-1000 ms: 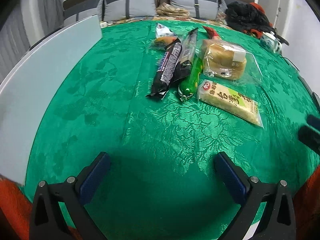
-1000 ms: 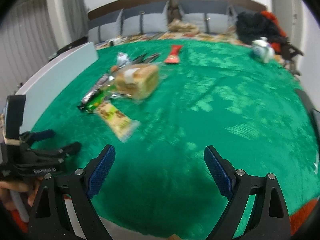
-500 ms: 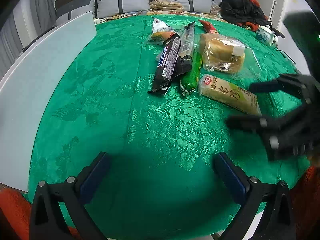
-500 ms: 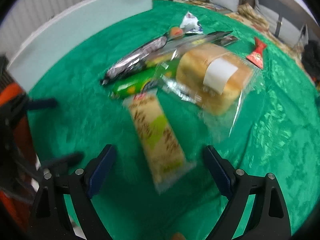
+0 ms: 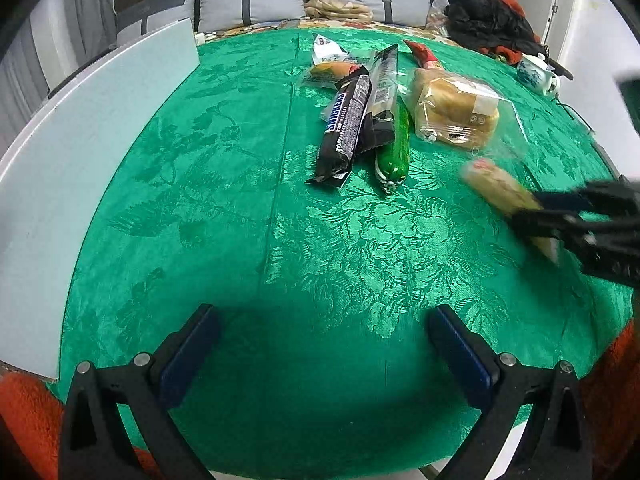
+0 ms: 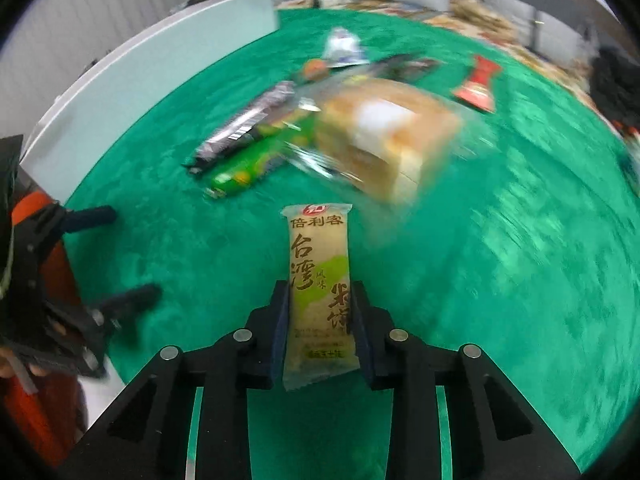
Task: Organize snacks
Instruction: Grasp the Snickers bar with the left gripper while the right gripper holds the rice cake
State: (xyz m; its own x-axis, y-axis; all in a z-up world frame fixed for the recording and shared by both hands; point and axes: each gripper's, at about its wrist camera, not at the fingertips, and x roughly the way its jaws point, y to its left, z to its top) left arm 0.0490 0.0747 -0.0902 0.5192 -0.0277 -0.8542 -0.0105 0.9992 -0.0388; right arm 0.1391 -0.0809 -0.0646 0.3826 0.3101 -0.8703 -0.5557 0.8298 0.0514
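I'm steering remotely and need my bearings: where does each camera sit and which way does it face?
Left wrist: on the left gripper, angled down over the green tablecloth toward the snack pile; its open fingers show.
Right wrist: on the right gripper, angled down, jaws closing on the yellow cake packet.
Shared: bread bag, green sausage, chocolate bar; each view shows the other gripper.

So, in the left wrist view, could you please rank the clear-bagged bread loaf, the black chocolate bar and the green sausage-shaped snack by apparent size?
1. Clear-bagged bread loaf.
2. Black chocolate bar.
3. Green sausage-shaped snack, partly hidden by wrappers, so its rank is unsure.
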